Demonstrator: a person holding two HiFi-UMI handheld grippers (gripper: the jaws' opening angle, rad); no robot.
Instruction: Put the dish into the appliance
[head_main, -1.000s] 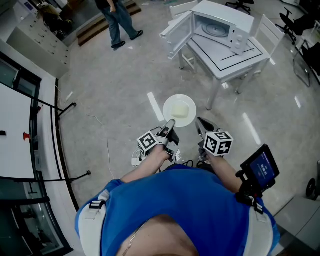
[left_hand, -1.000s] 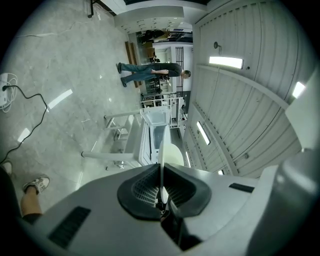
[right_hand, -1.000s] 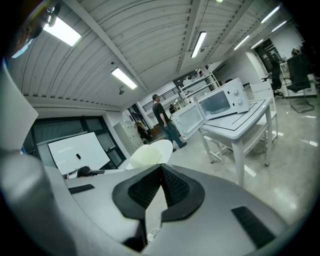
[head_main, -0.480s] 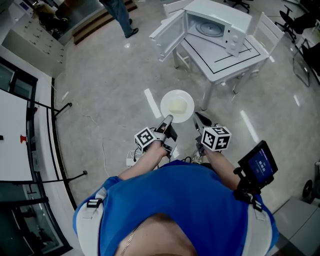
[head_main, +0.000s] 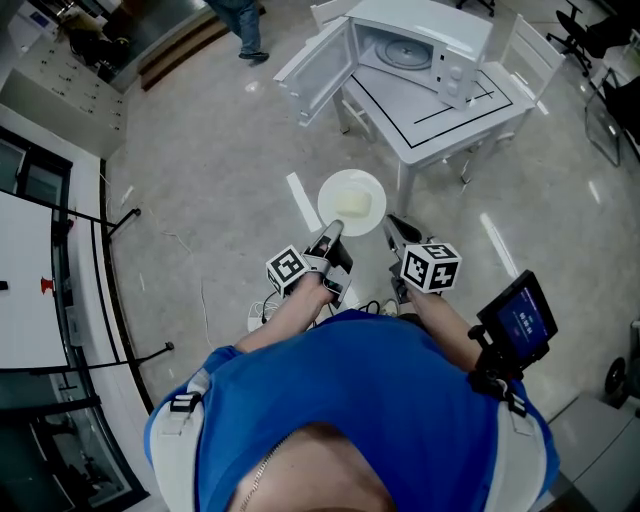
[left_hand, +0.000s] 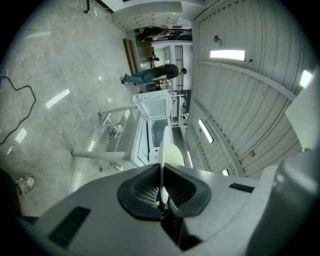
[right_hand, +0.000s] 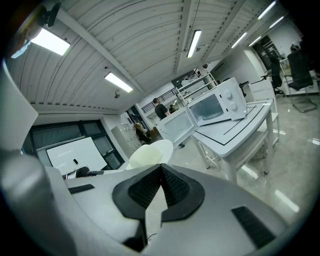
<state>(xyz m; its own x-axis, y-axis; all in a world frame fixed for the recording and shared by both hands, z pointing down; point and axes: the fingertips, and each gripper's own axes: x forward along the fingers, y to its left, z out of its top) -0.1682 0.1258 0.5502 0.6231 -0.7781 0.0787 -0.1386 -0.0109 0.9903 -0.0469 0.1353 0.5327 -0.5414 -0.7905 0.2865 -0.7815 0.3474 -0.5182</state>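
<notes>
White dish (head_main: 372, 190) is being held level, left gripper (head_main: 334, 231) clamping its rim so nothing slides; right gripper (head_main: 391, 222) is hanging closed, empty.

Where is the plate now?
The plate is mid-picture in the head view, held by its rim in the left hand-held gripper, over the floor just short of the table with the open microwave.

Ceiling strip lights (right_hand: 194, 42) wash the room in even white light, throwing pale glare streaks on the polished floor (head_main: 200, 170). Shadows are faint. Both gripper views bulge, fisheye-style, inside dark rounded corners.
</notes>
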